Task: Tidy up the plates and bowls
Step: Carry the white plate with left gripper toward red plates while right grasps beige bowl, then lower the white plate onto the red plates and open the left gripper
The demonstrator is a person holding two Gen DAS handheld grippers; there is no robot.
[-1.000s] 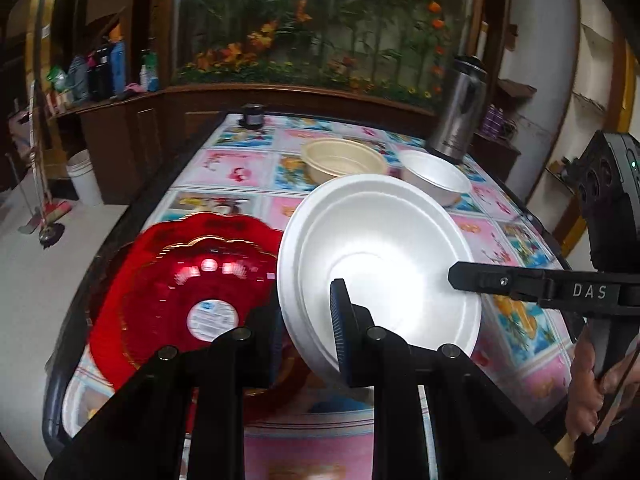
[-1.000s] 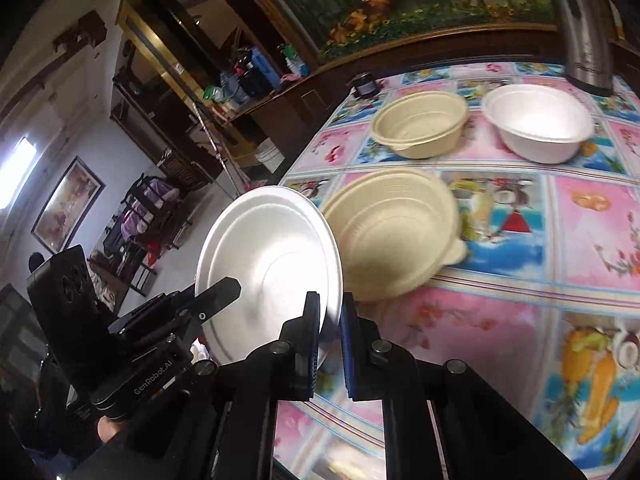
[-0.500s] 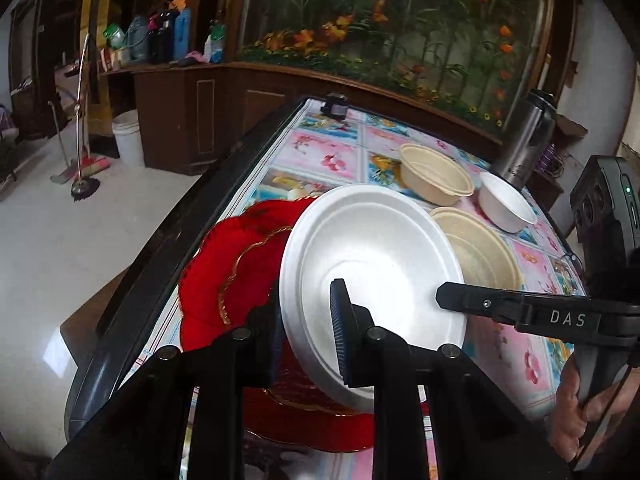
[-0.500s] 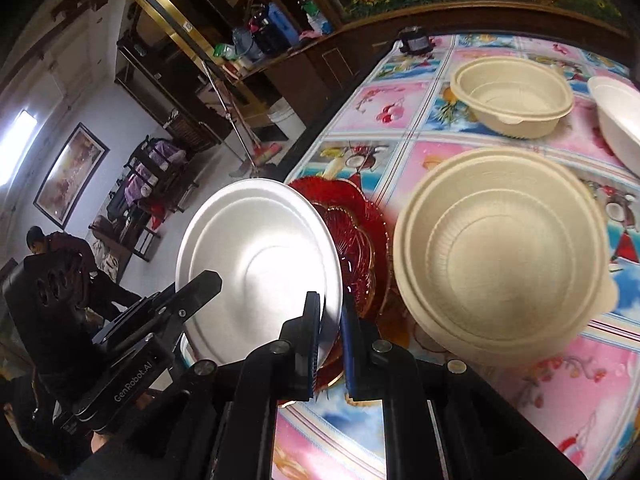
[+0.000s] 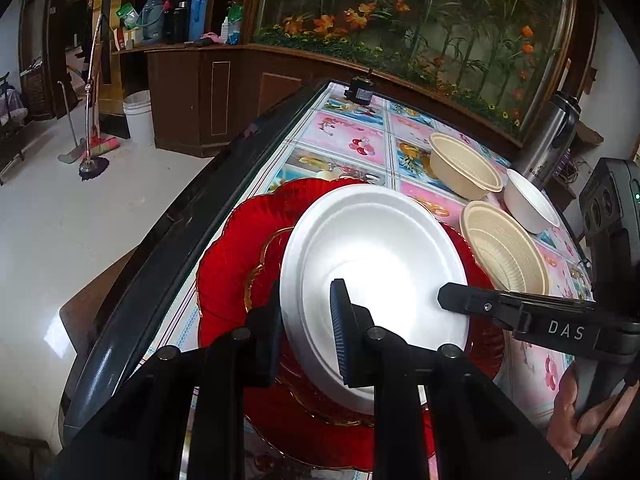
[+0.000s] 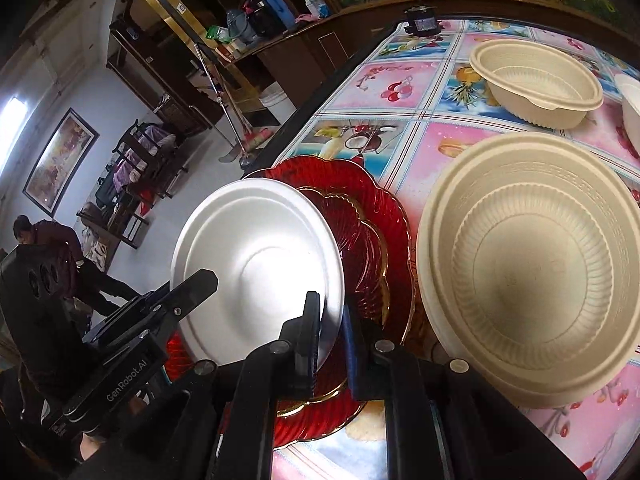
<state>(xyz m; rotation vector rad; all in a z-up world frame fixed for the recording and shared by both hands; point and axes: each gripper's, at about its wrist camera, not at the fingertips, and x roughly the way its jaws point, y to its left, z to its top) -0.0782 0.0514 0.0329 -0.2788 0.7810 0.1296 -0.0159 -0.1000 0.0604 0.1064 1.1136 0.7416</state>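
White plate [image 5: 376,264], clamped by both grippers [image 5: 306,320] [image 6: 332,320], hovers over red plates [image 5: 236,256]; bowls [image 6: 536,264] remain unstacked.

Both cameras ride the tongs, tilted down and close over the worktop [image 5: 352,128]. The left view faces the far flower mural [image 5: 420,20]; the right looks leftward toward the room. Both share the white plate [image 5: 376,264] and red plates [image 6: 372,240].

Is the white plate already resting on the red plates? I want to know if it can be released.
Cannot tell. The white plate, tilted, overlaps the red plates in both wrist views, but its lower rim is hidden behind the fingers.
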